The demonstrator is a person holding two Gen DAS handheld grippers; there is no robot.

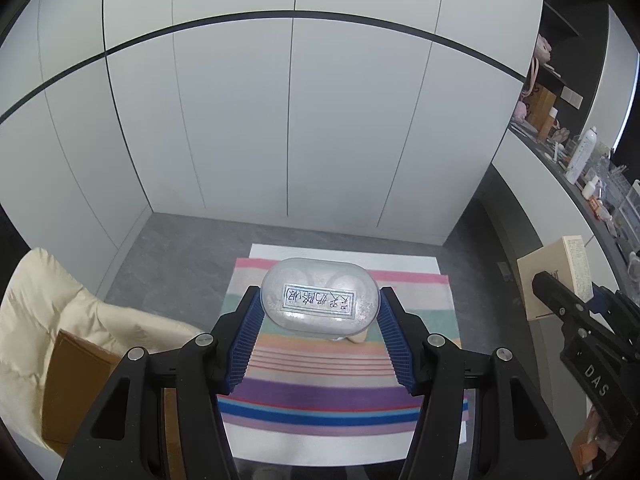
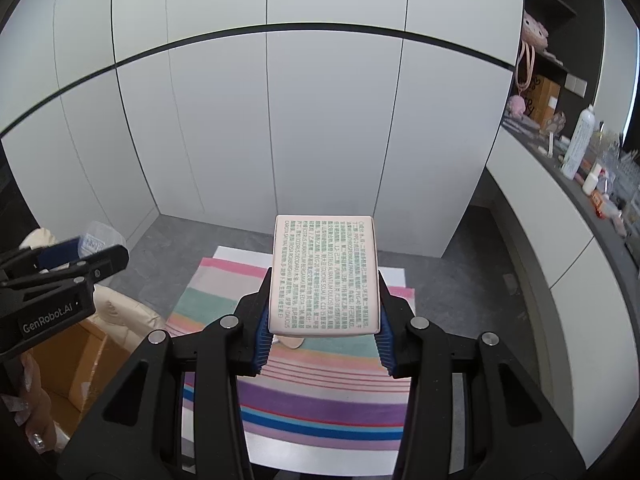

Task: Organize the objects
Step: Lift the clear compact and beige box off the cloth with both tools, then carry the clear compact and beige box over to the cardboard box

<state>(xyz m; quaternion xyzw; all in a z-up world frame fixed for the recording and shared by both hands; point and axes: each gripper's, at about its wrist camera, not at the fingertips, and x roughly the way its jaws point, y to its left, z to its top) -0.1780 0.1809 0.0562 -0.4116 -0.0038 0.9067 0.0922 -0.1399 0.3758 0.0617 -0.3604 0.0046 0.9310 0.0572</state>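
Note:
My left gripper (image 1: 320, 304) is shut on a clear oval plastic container (image 1: 320, 300) with a handwritten label, held up above the striped mat (image 1: 340, 396). Its blue pads press on both ends of the container. My right gripper (image 2: 324, 316) is shut on a pale pink box (image 2: 324, 276) printed with dense green text, also lifted over the striped mat (image 2: 320, 404). In the left wrist view the right gripper (image 1: 580, 320) shows at the right edge with the box (image 1: 556, 276). In the right wrist view the left gripper (image 2: 60, 264) shows at the left with the container (image 2: 98, 238).
A brown cardboard box (image 1: 76, 380) under a cream padded cloth (image 1: 48, 308) stands left of the mat. White cabinet doors (image 1: 280, 120) rise behind. A long counter (image 2: 592, 200) on the right carries bottles and small items. A small beige thing (image 2: 290, 342) lies on the mat.

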